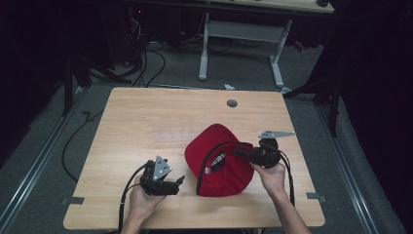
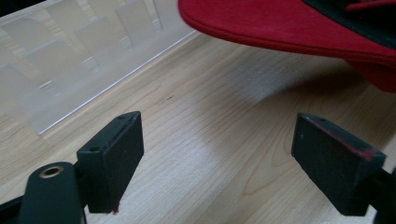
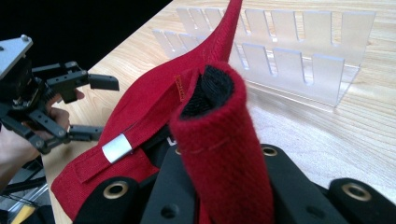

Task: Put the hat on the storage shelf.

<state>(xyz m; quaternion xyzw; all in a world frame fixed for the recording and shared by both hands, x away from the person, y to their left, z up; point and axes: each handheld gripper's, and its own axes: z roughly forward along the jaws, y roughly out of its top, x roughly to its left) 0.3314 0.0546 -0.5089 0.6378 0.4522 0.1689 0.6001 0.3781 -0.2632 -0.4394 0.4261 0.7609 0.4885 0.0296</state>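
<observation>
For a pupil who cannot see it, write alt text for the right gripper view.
The right gripper pinches a red cap's strap. Behind, a clear slotted rack stands on the wooden table; at left, a hand holds the open left gripper.

White lettering inside the red cap point(image 1: 221, 161) is unreadable (too blurred).

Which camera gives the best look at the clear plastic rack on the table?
The right gripper view: the clear slotted rack stands sharp behind the red cap. The left gripper view shows it blurred; in the high view it is barely discernible against the wood.
</observation>
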